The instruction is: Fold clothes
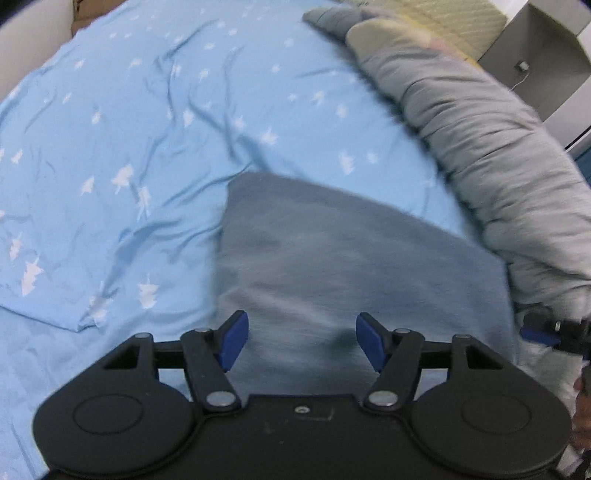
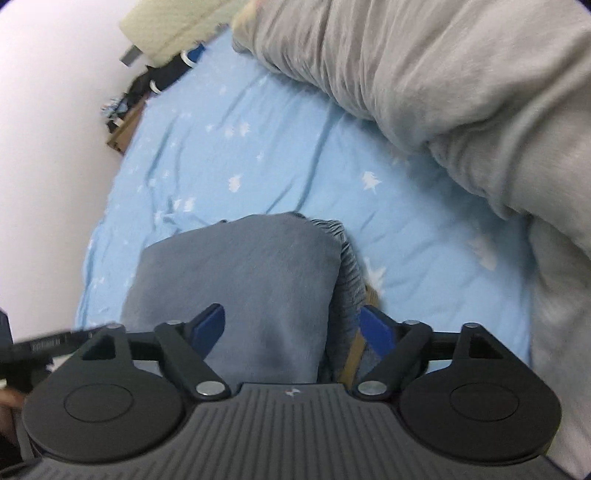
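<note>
A grey-blue garment (image 1: 351,251) lies folded flat on the light blue bed sheet (image 1: 129,129). It also shows in the right wrist view (image 2: 251,277), with a ribbed hem (image 2: 349,266) along its right edge. My left gripper (image 1: 302,341) is open and empty just above the garment's near part. My right gripper (image 2: 291,334) is open, its blue pads apart over the garment's near right part, holding nothing. The other gripper shows at the right edge of the left wrist view (image 1: 554,328) and at the left edge of the right wrist view (image 2: 37,343).
A rolled grey quilt (image 1: 480,140) runs along the bed's right side, also large in the right wrist view (image 2: 461,92). A cream pillow (image 2: 173,22) lies at the bed's head. Dark clothes and a cardboard box (image 2: 127,125) sit by the white wall (image 2: 44,147).
</note>
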Motion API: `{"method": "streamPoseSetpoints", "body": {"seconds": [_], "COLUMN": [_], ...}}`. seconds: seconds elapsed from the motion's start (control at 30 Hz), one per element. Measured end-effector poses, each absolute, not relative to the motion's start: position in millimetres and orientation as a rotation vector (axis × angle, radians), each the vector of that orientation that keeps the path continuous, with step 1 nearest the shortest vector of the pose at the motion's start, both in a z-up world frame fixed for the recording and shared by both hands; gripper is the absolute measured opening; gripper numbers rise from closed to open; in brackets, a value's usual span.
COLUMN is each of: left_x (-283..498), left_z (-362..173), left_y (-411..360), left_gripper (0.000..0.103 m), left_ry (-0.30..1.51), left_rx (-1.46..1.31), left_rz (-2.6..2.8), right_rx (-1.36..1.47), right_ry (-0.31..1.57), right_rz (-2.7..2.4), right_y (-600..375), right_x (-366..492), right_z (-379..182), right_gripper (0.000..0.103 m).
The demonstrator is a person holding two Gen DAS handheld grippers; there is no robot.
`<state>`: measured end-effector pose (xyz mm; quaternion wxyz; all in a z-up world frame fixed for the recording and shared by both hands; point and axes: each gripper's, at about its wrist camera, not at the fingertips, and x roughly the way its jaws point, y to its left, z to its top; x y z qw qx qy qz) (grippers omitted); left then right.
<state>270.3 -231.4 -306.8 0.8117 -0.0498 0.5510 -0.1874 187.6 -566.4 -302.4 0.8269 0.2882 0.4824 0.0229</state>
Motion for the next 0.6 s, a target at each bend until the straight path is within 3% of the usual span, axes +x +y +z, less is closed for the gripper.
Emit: {"method": "streamPoseSetpoints", "body": {"seconds": [0.33, 0.6], "left_x": [293.2, 310.6], "left_z": [-352.2, -373.8], "left_y": [-202.1, -193.8], "left_gripper": [0.081, 0.086], "left_ry": [1.269, 1.386], "left_rx": [-0.225, -0.374], "left_rz": [-0.474, -0.570], "right_rx": [0.686, 0.781], "right_ry": [1.155, 1.169], "right_rz": [0.079, 0.151], "right_y": [-576.0, -573.6], "right_x": [215.3, 212.5], "right_z": [-361.1, -365.2], "right_gripper": [0.096, 0.097]}}
